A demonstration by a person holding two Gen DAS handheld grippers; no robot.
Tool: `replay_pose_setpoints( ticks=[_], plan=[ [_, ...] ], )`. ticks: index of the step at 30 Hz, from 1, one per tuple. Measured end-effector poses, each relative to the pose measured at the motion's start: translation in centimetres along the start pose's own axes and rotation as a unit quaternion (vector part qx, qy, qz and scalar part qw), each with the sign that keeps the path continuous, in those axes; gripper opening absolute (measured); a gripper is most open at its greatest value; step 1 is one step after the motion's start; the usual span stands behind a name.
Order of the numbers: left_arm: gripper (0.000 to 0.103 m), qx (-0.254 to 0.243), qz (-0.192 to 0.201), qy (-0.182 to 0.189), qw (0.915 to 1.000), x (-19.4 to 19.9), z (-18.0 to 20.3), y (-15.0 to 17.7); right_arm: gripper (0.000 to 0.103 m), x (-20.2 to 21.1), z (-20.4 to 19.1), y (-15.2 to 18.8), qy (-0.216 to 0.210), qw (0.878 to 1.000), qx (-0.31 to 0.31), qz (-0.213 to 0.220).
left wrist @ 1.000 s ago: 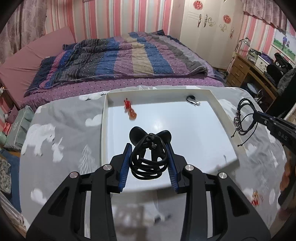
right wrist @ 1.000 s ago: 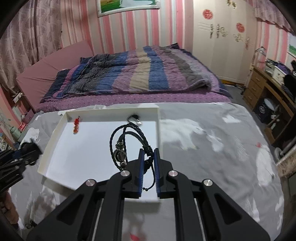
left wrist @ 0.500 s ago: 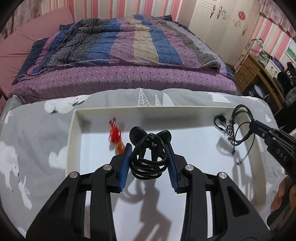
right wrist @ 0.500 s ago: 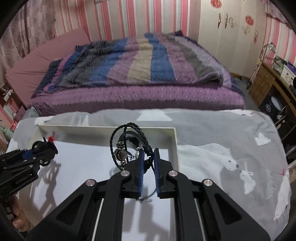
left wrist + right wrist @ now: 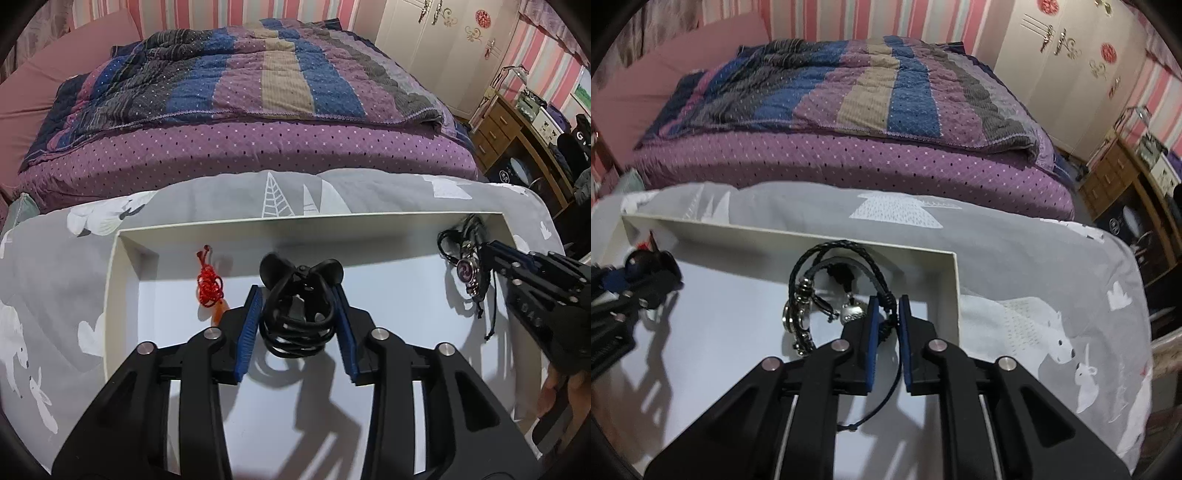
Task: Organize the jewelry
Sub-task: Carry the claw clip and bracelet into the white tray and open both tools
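Jaws on the left gripper [image 5: 298,321] have just been opening, and the coiled black hair tie [image 5: 297,314] between them now shows a gap at the pad on the right, so it looks let go and sits low over the white tray [image 5: 236,223], near its middle; whether it rests fully on the floor I cannot tell, though its shadow lies right beneath it; jaws of the right gripper [image 5: 886,332] are clenched on the black cord bracelet [image 5: 827,291], whose braided loops and metal charm hang ahead of the blue pads over the tray's far right corner.

A second ago both grippers were short of the tray, the hair tie pinched tight and the bracelet swinging above the near edge; since then both have travelled in over the tray and dropped lower, and the far wall now stands just beyond each load; the red knotted charm [image 5: 209,286] lies where it lay, at the far left, just beside the hair tie; a small dark piece at the far right is now mostly hidden behind the bracelet.

For the task this reads as delivery: the hair tie is probably placed, the bracelet waits only for the right pads to part; its loose cord tail [image 5: 871,413] trails back between the fingers and could snag on withdrawal.
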State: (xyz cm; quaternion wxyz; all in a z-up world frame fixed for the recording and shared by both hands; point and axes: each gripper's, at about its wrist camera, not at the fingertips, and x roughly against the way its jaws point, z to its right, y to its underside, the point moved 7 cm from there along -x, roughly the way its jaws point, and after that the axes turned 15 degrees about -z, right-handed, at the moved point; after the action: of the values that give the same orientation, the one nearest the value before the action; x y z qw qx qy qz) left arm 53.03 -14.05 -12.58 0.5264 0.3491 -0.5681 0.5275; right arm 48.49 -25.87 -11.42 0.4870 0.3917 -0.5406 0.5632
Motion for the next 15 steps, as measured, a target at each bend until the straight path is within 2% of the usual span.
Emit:
replay_pose_setpoints(
  ticks=[1,3,4,5,9,10,13,15],
  plan=[
    [0.054,0.001,0.003,0.002,1.0000,0.4,-0.1,0.1,0.012,-0.1,0.0,0.0,-0.001,1.000,0.001,-0.003],
    [0.062,0.000,0.010,0.001,0.9999,1.2,-0.2,0.2,0.021,0.3,0.0,0.2,-0.002,1.000,0.003,-0.003],
    [0.063,-0.001,0.016,0.000,0.9999,1.6,-0.1,0.3,0.037,0.6,0.1,0.2,-0.002,1.000,0.003,-0.001],
    [0.063,-0.003,0.018,0.003,0.9998,2.1,-0.1,0.6,0.042,1.1,0.1,0.2,-0.002,1.000,0.004,0.008],
    [0.065,-0.003,0.033,0.006,0.9994,4.6,-0.7,1.8,0.042,3.6,0.4,0.6,-0.010,0.999,0.009,0.033],
    [0.070,-0.001,0.038,0.002,0.9993,5.3,-1.0,2.1,0.043,4.4,0.5,0.8,-0.008,0.999,0.009,0.040],
    [0.081,0.001,0.054,-0.005,0.9985,7.4,-1.8,3.5,0.053,7.0,1.3,2.2,-0.010,0.998,0.006,0.062],
    [0.083,0.001,0.062,-0.004,0.9981,8.8,-2.3,4.8,0.062,8.2,1.7,3.3,-0.012,0.997,0.001,0.077]
  ],
)
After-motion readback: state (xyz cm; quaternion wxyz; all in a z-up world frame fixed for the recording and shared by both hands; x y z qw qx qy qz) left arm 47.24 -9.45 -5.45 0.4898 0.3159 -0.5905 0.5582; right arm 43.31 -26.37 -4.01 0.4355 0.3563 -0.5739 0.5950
